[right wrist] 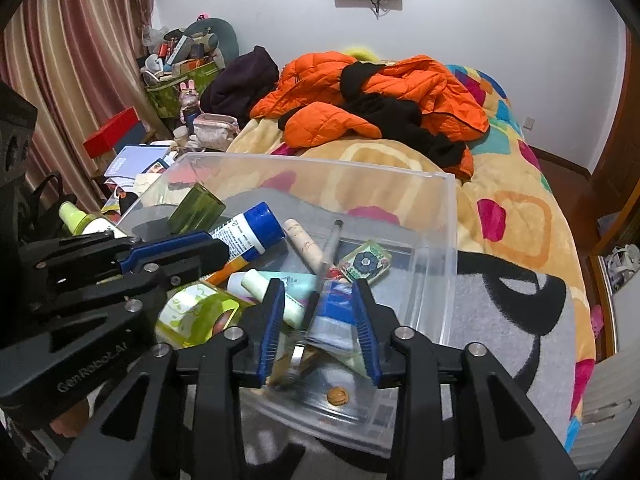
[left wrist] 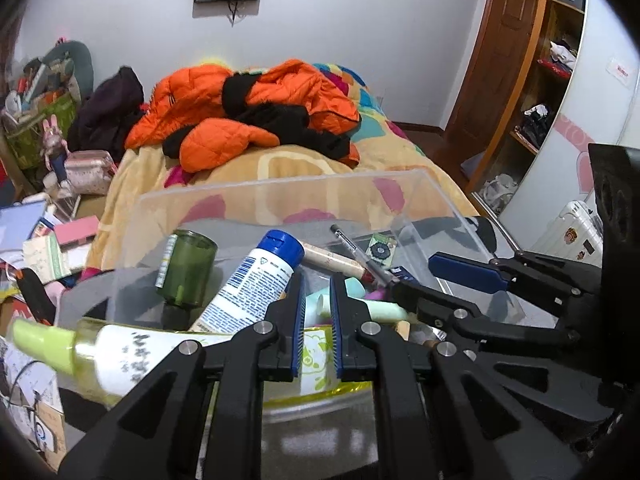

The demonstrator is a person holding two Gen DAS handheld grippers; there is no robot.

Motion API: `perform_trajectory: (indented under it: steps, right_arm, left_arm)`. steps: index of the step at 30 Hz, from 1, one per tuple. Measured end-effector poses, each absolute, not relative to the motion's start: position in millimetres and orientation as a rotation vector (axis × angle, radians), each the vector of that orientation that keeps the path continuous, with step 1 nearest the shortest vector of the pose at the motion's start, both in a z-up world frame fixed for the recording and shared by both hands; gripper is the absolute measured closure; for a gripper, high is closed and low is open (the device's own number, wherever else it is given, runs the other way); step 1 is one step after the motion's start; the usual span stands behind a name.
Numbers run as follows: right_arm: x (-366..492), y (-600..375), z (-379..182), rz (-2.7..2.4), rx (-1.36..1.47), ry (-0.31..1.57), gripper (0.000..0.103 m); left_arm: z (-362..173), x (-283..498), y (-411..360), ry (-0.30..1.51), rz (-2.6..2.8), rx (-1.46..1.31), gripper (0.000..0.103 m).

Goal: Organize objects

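Observation:
A clear plastic bin [left wrist: 280, 188] [right wrist: 444, 240] sits on the bed's near end and holds a green jar [left wrist: 186, 268] [right wrist: 196, 208], a blue-capped white tube [left wrist: 256, 276] [right wrist: 252, 232], a pen [left wrist: 356, 250], a beige tube [right wrist: 304, 244], a patterned square case [right wrist: 365, 265] and pale bottles. My left gripper [left wrist: 318, 300] is shut on a yellow-green bottle with a white label [left wrist: 120, 356], held crosswise at the bin's near edge. My right gripper [right wrist: 318, 320] stands open above the bin over a blurred blue-and-white object [right wrist: 332, 320]; whether it touches it is unclear.
The bed [right wrist: 500, 208] beyond carries an orange jacket [left wrist: 248, 108] [right wrist: 380, 96] and dark clothes. A cluttered side table with boxes, books and a basket [right wrist: 176, 92] is at left. A wardrobe with open shelves [left wrist: 540, 92] and a white suitcase [left wrist: 576, 232] stand at right.

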State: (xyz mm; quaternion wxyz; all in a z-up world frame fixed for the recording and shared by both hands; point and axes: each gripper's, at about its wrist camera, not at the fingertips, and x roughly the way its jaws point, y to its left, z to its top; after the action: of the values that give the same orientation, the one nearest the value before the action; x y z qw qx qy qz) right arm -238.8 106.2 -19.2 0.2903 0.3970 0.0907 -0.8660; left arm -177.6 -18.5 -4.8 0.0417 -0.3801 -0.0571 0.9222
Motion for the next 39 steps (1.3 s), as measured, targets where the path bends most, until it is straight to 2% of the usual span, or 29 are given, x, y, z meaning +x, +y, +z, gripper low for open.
perform_trajectory:
  steps: [6, 9, 11, 15, 19, 23, 26, 29, 39]
  right_arm:
    - [-220, 118, -4, -2.33, 0.988, 0.233, 0.069]
    - [-208, 126, 3, -2.339, 0.95, 0.224, 0.063]
    - [-200, 131, 7, -2.349, 0.925, 0.221, 0.053]
    - [-189, 138, 13, -2.367, 0.888, 0.223, 0.05]
    - [-178, 146, 20, -2.384, 0.847, 0.204, 0.036]
    - [-169, 151, 25, -2.388, 0.814, 0.205, 0.03]
    - [-160, 155, 26, -2.388, 0.788, 0.192, 0.023]
    - [-153, 157, 25, -2.385, 0.774, 0.187, 0.023]
    - [-143, 161, 11, -2.385, 0.788, 0.18, 0.021]
  left_arm:
    - [10, -156, -17, -0.154, 2.852, -1.085, 0.09]
    - [13, -143, -18, -0.155, 2.87, -1.046, 0.075]
    - [14, -135, -18, -0.142, 2.891, -1.029, 0.065]
    - [15, -120, -19, -0.125, 2.915, -1.001, 0.055]
    - [18, -107, -21, -0.127, 2.93, -0.966, 0.043]
    - [21, -92, -24, -0.137, 2.955, -0.913, 0.026]
    - [20, -82, -26, -0.143, 2.962, -0.886, 0.019]
    - [16, -75, -23, -0.125, 2.969, -0.885, 0.014]
    - [2, -63, -25, -0.171, 2.975, -0.896, 0.011]
